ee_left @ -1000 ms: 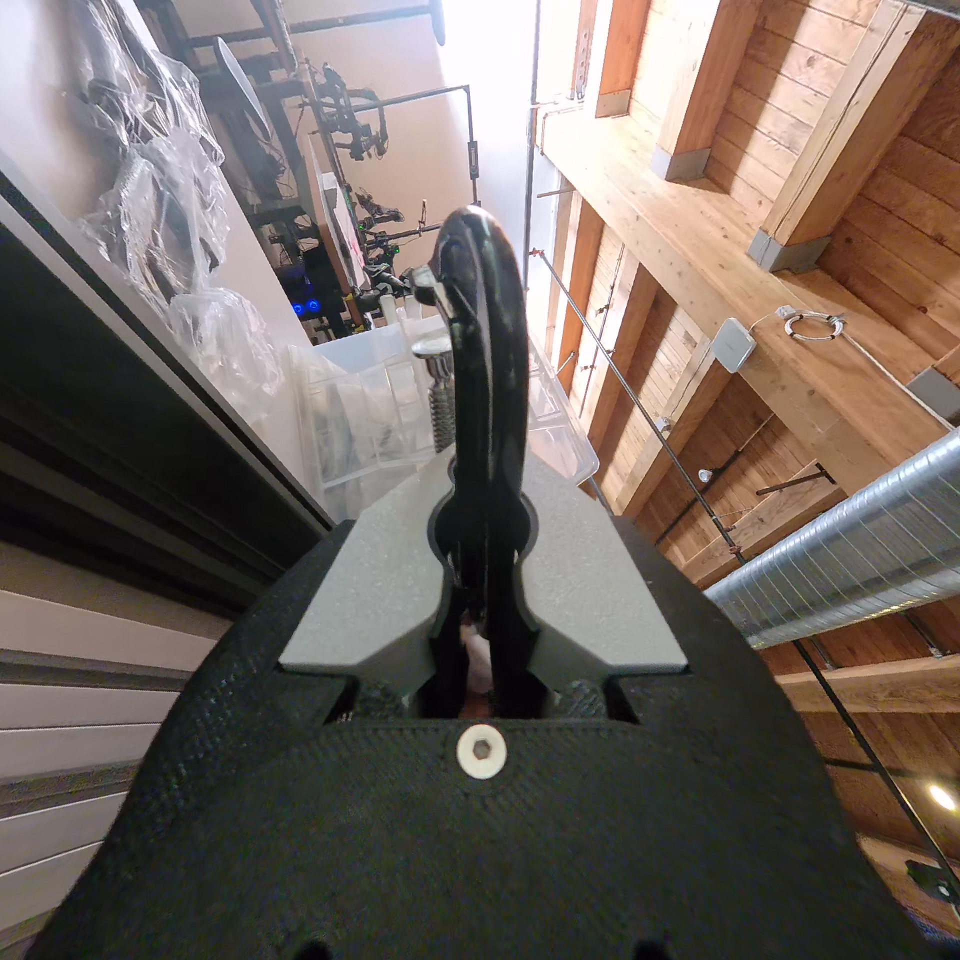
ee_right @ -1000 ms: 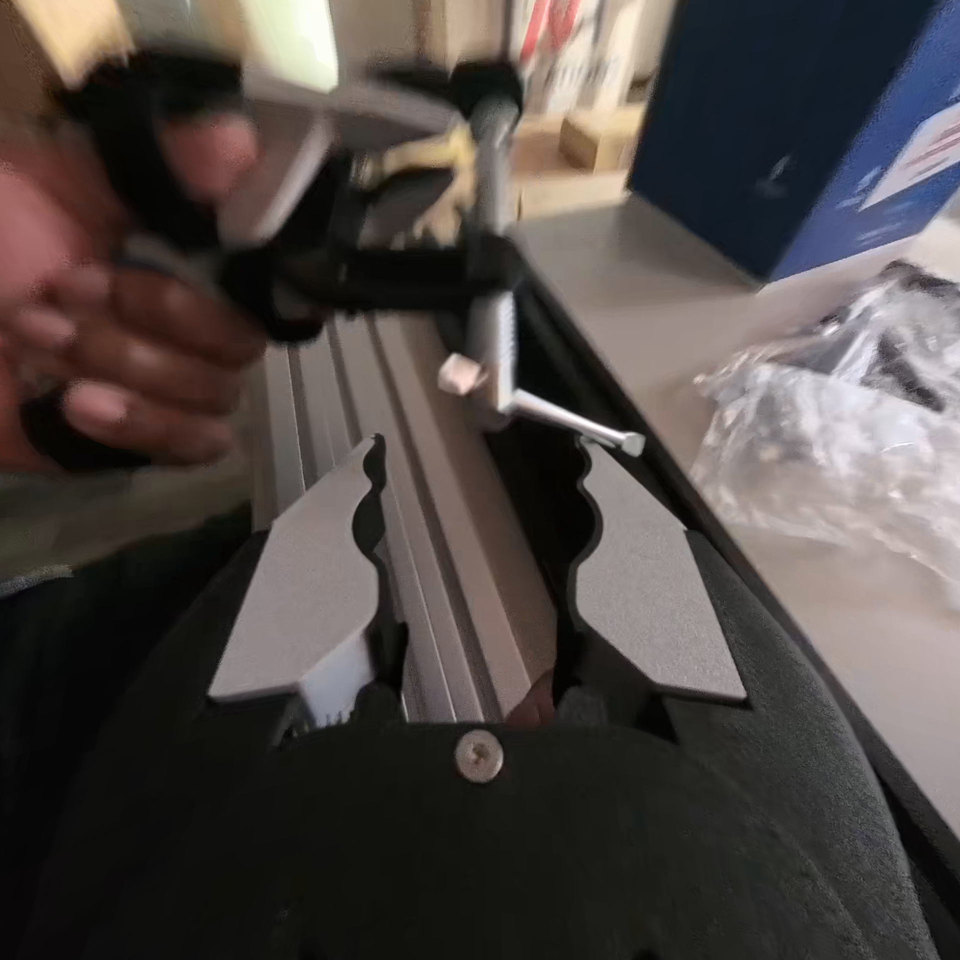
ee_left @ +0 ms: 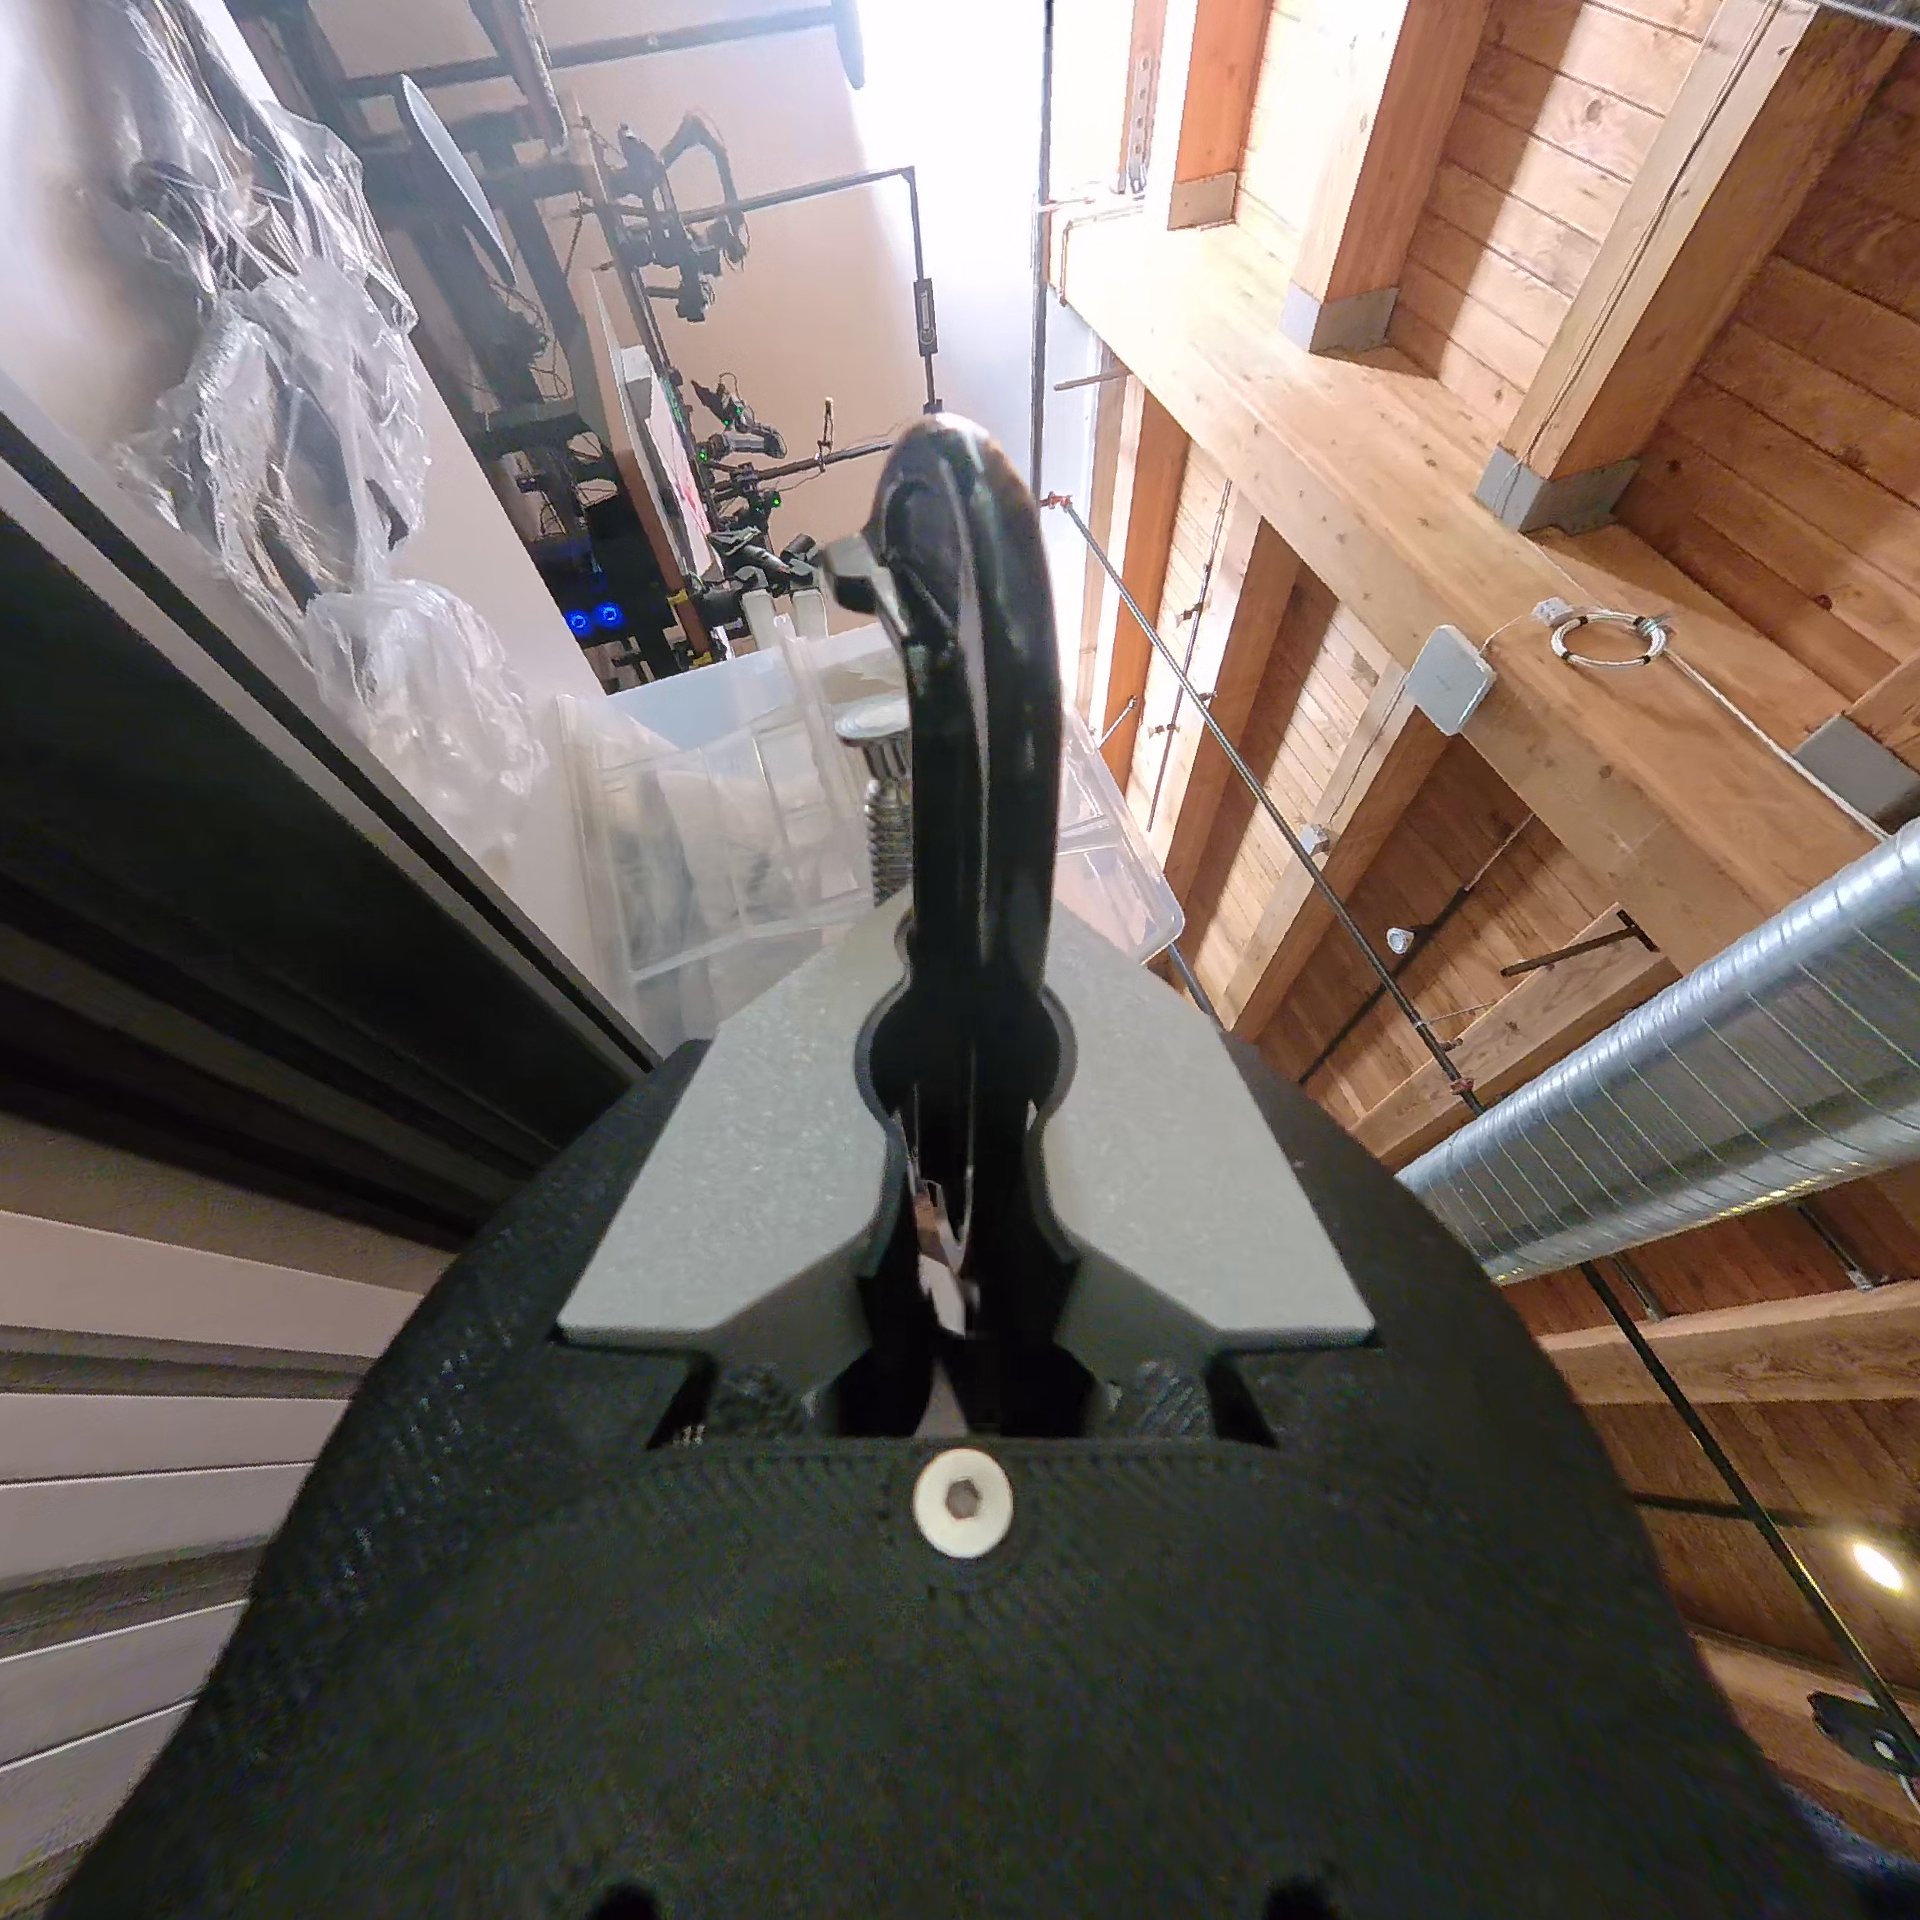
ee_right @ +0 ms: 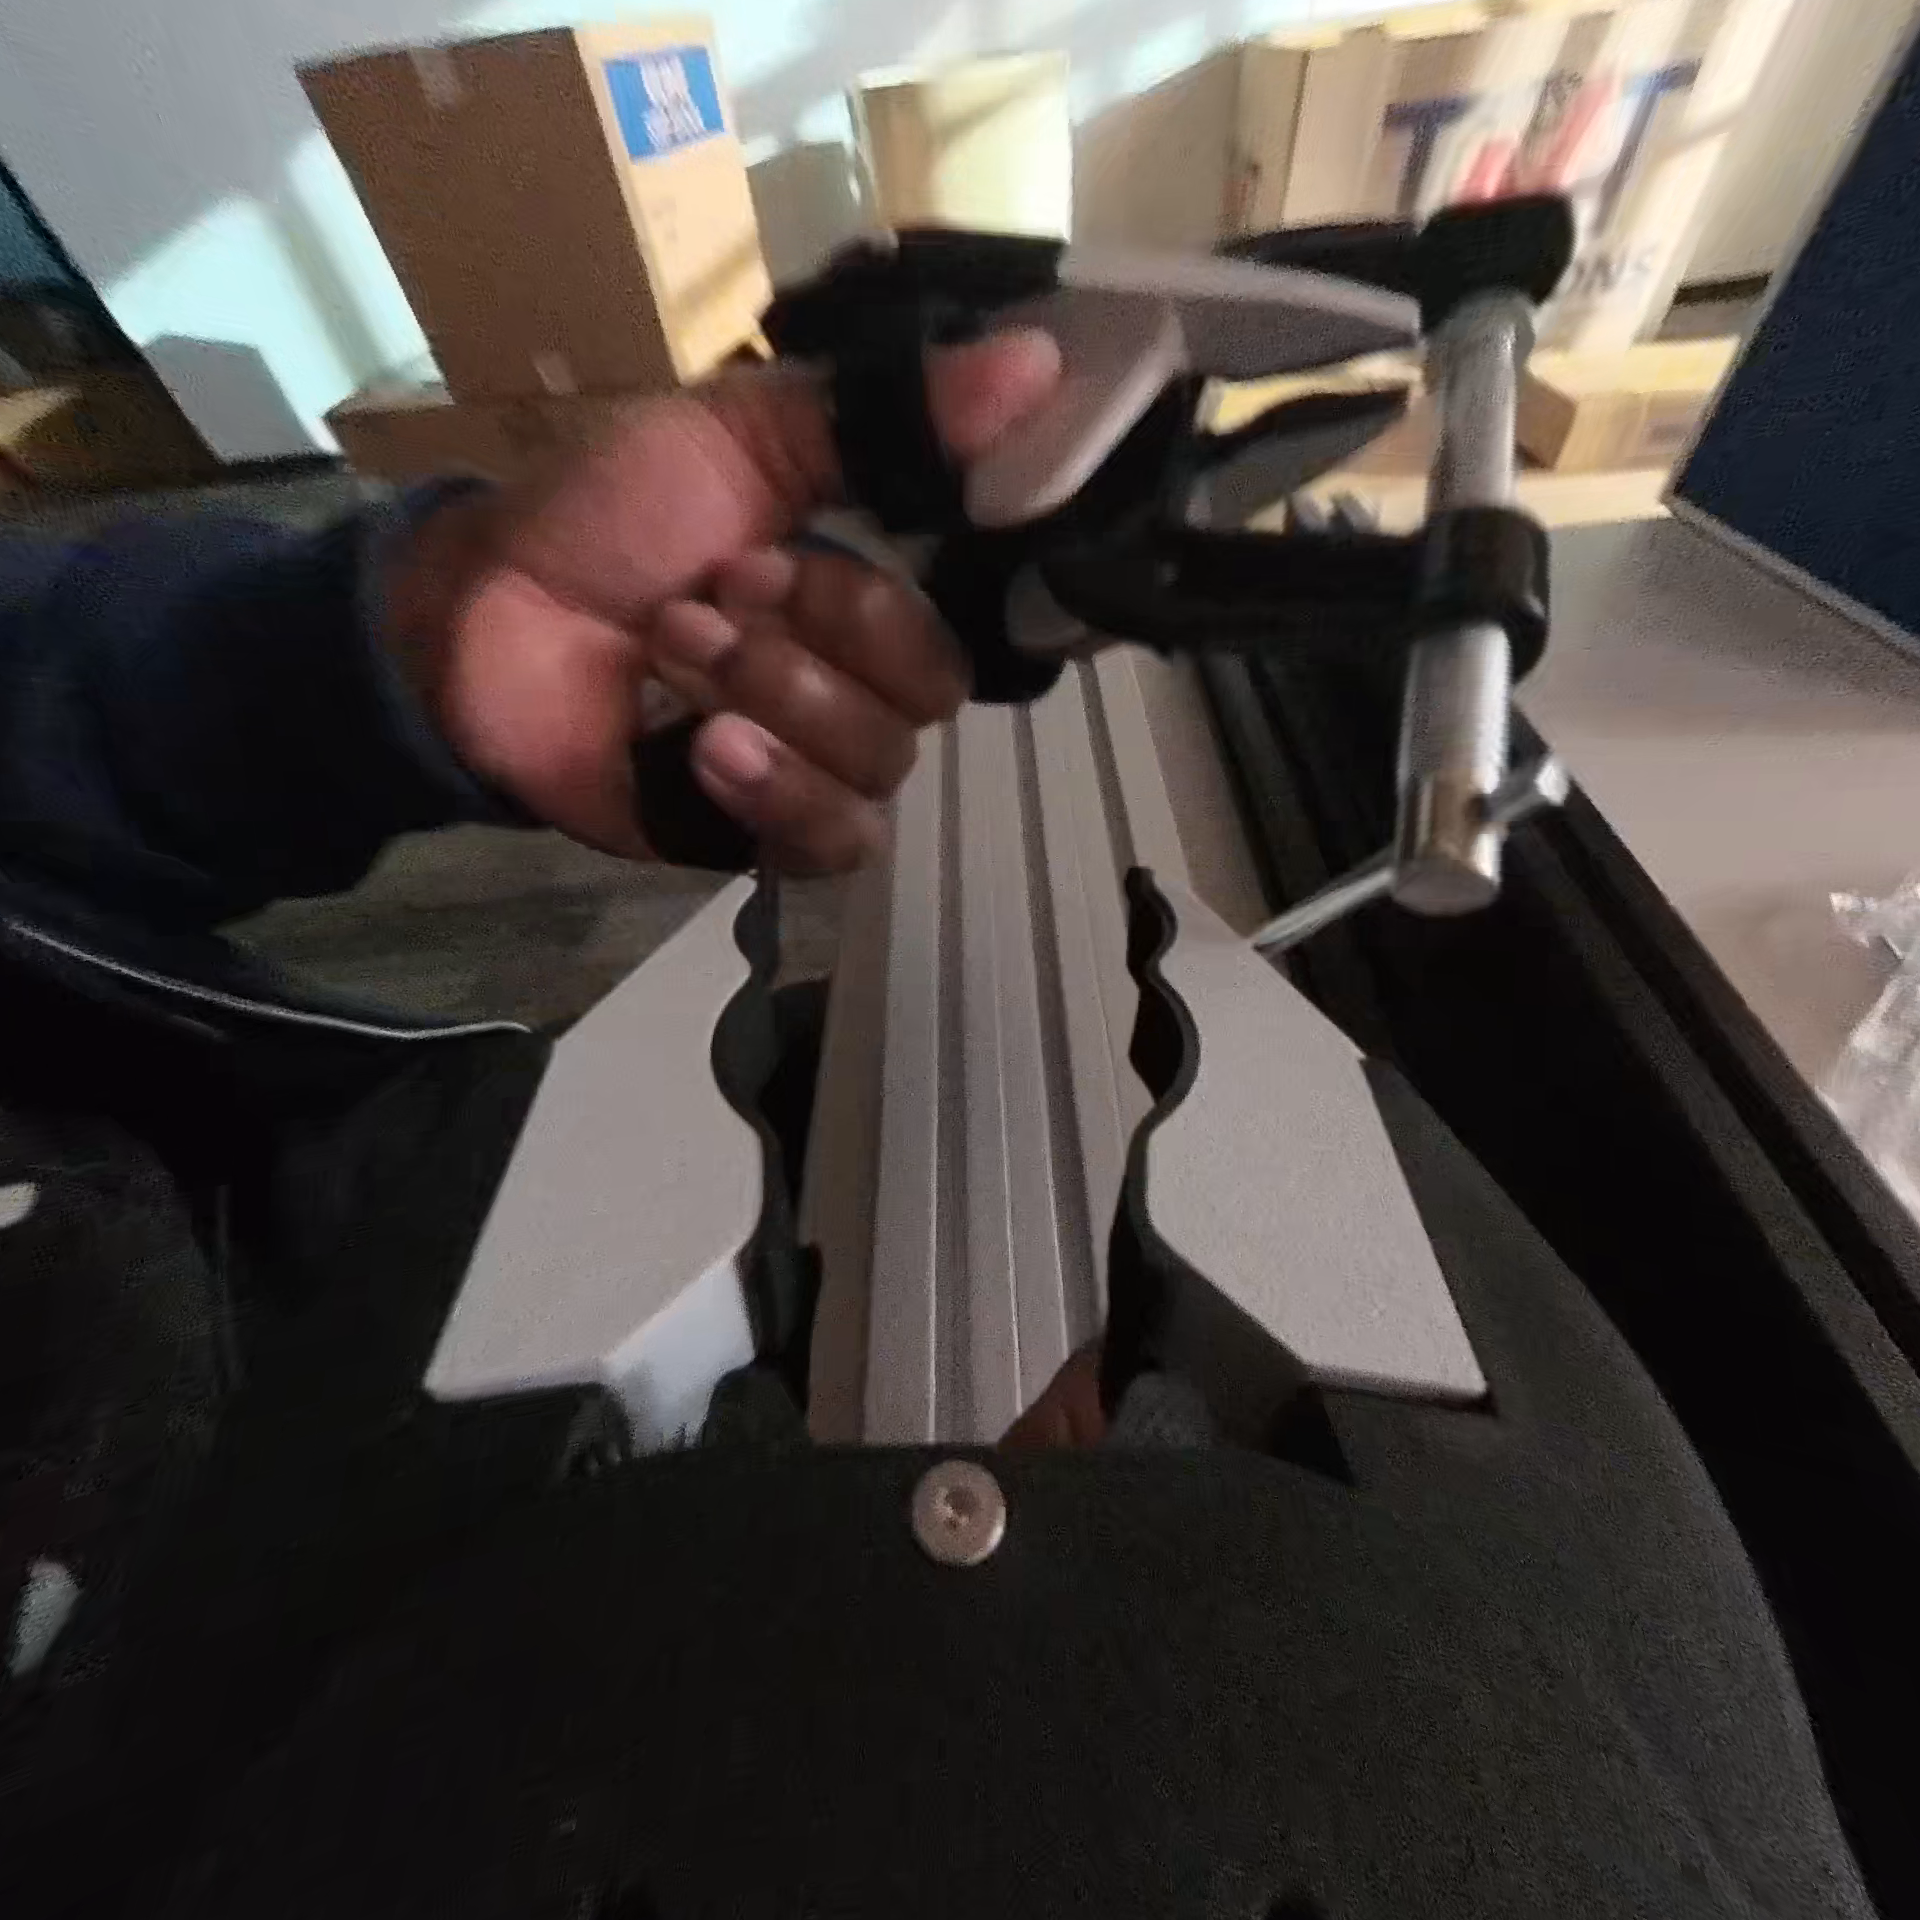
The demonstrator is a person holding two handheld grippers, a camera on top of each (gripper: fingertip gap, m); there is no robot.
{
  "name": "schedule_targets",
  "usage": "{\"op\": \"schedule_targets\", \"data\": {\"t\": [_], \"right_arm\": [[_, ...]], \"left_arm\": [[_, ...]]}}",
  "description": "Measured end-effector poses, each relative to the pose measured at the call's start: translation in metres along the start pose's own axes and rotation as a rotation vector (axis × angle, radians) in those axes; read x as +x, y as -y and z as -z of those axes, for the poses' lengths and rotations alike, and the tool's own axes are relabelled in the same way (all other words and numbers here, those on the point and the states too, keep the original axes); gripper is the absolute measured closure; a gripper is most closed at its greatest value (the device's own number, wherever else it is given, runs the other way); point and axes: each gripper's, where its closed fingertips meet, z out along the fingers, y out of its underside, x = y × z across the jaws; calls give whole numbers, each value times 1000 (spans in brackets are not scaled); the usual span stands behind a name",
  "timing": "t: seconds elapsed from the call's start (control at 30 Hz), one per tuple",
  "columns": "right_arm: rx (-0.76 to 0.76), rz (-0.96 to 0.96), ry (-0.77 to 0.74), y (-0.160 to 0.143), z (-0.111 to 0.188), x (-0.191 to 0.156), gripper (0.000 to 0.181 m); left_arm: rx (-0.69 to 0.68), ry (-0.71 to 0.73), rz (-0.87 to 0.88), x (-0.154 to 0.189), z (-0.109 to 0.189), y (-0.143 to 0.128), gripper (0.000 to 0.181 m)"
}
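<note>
My left gripper (ee_left: 971, 966) is shut on the black frame of a screw clamp (ee_left: 977, 623), which sticks out past the fingers; its threaded screw with a round pad (ee_left: 883, 790) shows just left of the frame. In the right wrist view a hand (ee_right: 675, 665) holds that left gripper (ee_right: 1081, 416), with the clamp's silver spindle (ee_right: 1465, 582) and its cross handle (ee_right: 1340, 909) hanging at the table edge. My right gripper (ee_right: 948, 894) is open, and a grey aluminium rail (ee_right: 977, 1143) runs between its fingers.
A grey table top (ee_right: 1704, 748) lies right of the rail, with crinkled plastic bags (ee_right: 1881, 997) and a dark blue box (ee_right: 1829, 312). Cardboard boxes (ee_right: 540, 208) stand behind. The left wrist view shows plastic bags (ee_left: 301, 395), a clear bin (ee_left: 727, 810) and a wooden ceiling.
In the right wrist view the hand, left gripper and clamp now sit farther right and higher, and the rail lies straighter between my open fingers. The left wrist view is nearly unchanged.
</note>
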Motion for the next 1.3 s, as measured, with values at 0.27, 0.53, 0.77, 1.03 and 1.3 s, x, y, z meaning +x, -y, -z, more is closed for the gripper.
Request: {"op": "schedule_targets", "data": {"t": [0.27,0.53,0.77,1.03,1.3], "right_arm": [[279,-115,-176,47,36,50,107],[98,40,31,14,8,-8,114],[68,-70,-256,5,14,58,112],[282,-10,-10,63,33,5,114],[-61,-15,-188,-10,-2,35,116]], "left_arm": [[-6,-6,-12,4,-1,-1,164],[-5,-3,-13,3,-1,-2,165],[-20,-15,-27,7,-1,-3,165],[-17,-13,-32,7,-2,-2,164],[-11,-43,-17,12,-1,-2,165]]}}
